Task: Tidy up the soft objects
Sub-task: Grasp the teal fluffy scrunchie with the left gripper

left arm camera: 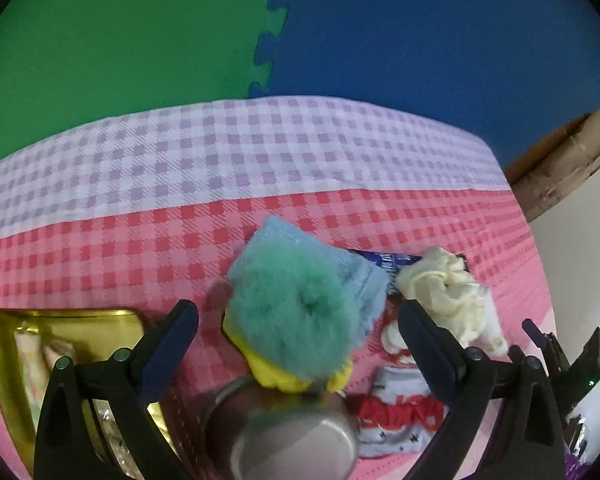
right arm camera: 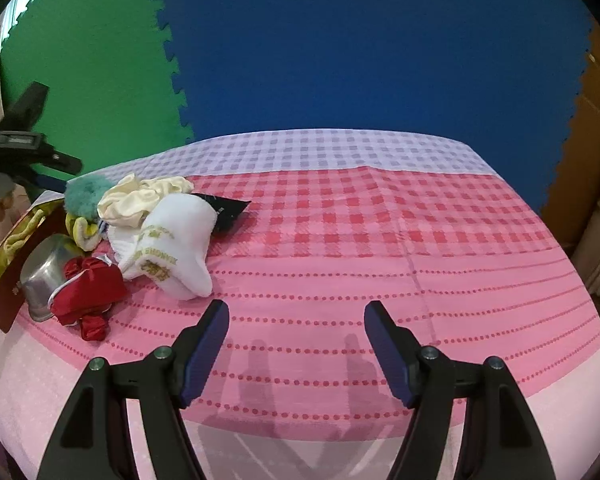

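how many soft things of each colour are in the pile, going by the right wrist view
teal fluffy puff: 1
cream scrunchie: 1
white sock: 1
red satin piece: 1
yellow soft piece: 1
total: 5

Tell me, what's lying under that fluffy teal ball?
The fluffy teal ball lies on a light blue cloth and a yellow soft piece. Whatever is beneath those is covered.
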`<act>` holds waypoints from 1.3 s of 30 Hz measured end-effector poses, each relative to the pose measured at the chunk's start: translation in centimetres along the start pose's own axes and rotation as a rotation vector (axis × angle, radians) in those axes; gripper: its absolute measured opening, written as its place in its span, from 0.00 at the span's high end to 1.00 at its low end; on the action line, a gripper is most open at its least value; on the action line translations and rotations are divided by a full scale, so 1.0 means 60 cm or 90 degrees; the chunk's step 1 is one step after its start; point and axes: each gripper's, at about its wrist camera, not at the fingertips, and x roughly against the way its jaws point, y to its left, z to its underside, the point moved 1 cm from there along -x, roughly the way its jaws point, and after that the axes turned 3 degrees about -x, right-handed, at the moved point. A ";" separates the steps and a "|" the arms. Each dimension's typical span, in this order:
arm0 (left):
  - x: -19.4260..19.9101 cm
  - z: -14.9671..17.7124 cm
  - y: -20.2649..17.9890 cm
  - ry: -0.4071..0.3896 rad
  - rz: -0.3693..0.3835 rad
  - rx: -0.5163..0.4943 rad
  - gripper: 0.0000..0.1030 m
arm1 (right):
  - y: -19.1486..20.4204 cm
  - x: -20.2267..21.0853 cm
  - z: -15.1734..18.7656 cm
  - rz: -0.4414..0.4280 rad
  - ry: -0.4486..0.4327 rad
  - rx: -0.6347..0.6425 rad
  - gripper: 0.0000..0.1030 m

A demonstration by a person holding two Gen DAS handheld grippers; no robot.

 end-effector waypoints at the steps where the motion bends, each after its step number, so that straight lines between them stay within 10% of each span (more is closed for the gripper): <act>1: -0.005 -0.003 -0.001 -0.004 0.002 0.000 0.06 | -0.001 -0.002 0.000 -0.002 0.002 -0.001 0.30; 3: -0.001 -0.003 0.003 -0.013 0.013 -0.001 0.15 | -0.002 -0.006 0.000 -0.006 0.005 -0.001 0.30; 6: -0.028 -0.009 0.009 0.034 0.055 0.019 0.90 | -0.003 -0.010 0.000 -0.006 0.008 -0.005 0.30; 10: -0.045 0.003 -0.008 0.054 0.033 -0.007 0.89 | -0.006 -0.008 0.000 -0.004 0.006 -0.014 0.30; 24: 0.176 0.155 -0.088 -0.171 0.049 0.044 0.89 | -0.012 -0.005 -0.001 -0.011 -0.001 -0.021 0.30; 39: 0.192 0.397 -0.071 -0.159 0.078 0.170 0.88 | 0.130 0.008 -0.099 -0.173 0.057 0.134 0.30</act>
